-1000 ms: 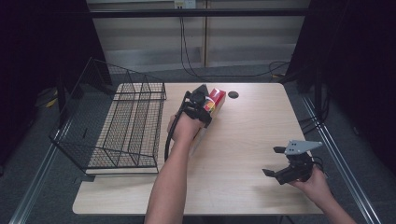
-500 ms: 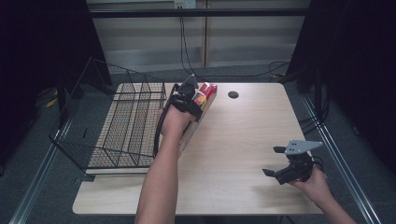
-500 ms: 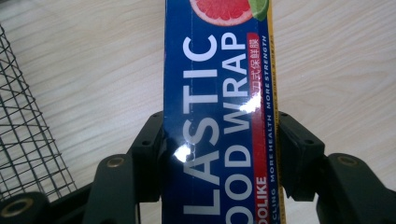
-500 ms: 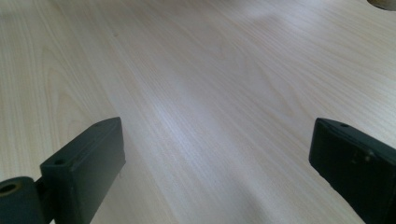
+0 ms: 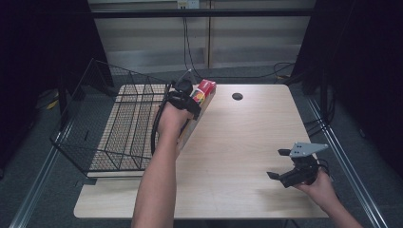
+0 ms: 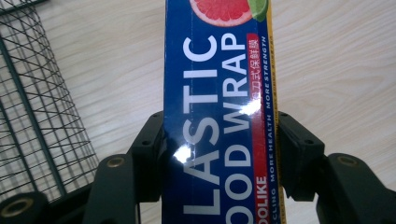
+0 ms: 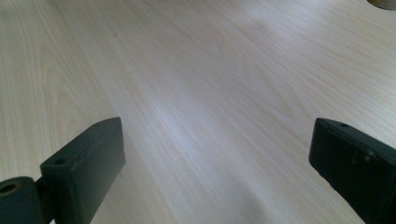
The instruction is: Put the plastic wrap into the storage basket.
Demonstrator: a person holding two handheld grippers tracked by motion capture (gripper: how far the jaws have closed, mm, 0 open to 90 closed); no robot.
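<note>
A long blue box of plastic food wrap (image 6: 219, 116) with a red end (image 5: 205, 89) is held off the wooden table (image 5: 247, 142), tilted, beside the wire basket (image 5: 119, 123). My left gripper (image 5: 183, 97) is shut on it, both black pads pressing its long sides in the left gripper view (image 6: 219, 154). My right gripper (image 5: 281, 165) rests low over the table near the front right corner, its jaws wide apart with bare wood between them (image 7: 215, 168).
The black wire basket stands on the table's left side, its left wall folded outward. A dark round hole (image 5: 237, 96) lies in the tabletop at the back. Cables hang behind the table.
My left hand has lifted the wrap box and carried it left, toward the basket's right edge. The right hand has stayed where it was.
</note>
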